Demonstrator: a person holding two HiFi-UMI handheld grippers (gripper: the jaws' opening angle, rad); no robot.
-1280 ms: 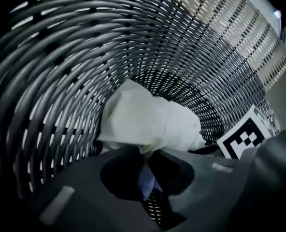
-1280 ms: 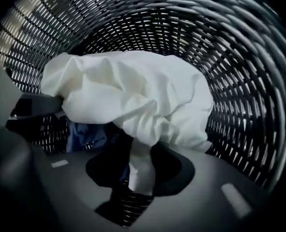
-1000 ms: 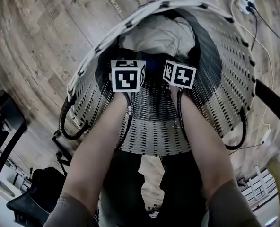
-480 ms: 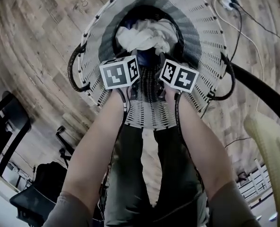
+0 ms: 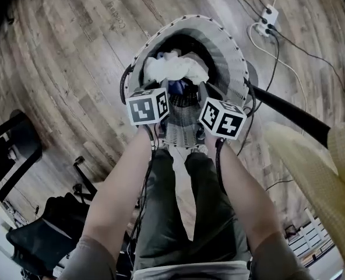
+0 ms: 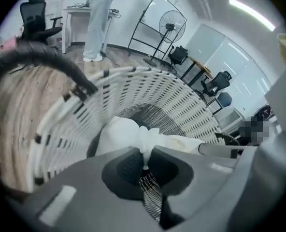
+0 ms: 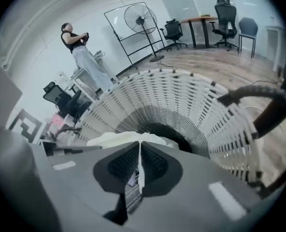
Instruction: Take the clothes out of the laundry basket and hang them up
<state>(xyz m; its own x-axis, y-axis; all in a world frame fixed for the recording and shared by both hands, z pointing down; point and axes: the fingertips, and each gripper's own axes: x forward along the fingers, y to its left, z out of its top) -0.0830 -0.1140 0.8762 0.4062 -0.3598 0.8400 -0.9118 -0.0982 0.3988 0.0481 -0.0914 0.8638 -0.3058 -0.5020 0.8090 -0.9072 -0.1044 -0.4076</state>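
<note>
A white woven laundry basket (image 5: pixel 231 57) with black handles stands on the wood floor in the head view. A bunched white garment (image 5: pixel 175 69) rises from it, with a dark blue cloth (image 5: pixel 177 87) beneath. My left gripper (image 5: pixel 162 94) and right gripper (image 5: pixel 204 100) hover side by side at the basket's near rim. The left gripper (image 6: pixel 144 154) is shut on a fold of the white garment (image 6: pixel 128 134). The right gripper (image 7: pixel 139 164) is shut on a thin edge of the same white garment (image 7: pixel 126 138). The fingertips are hidden behind the marker cubes in the head view.
A power strip (image 5: pixel 267 16) with trailing cables lies beyond the basket. A black bar (image 5: pixel 289 114) runs at the right, and a yellow garment (image 5: pixel 321 168) hangs there. A black chair (image 5: pixel 35 238) is at lower left. A person (image 6: pixel 99 18) stands far off near a fan (image 6: pixel 171 25).
Both grippers have risen from deep in the basket to its near rim, drawing the white garment up. The basket now looks smaller and farther below.
</note>
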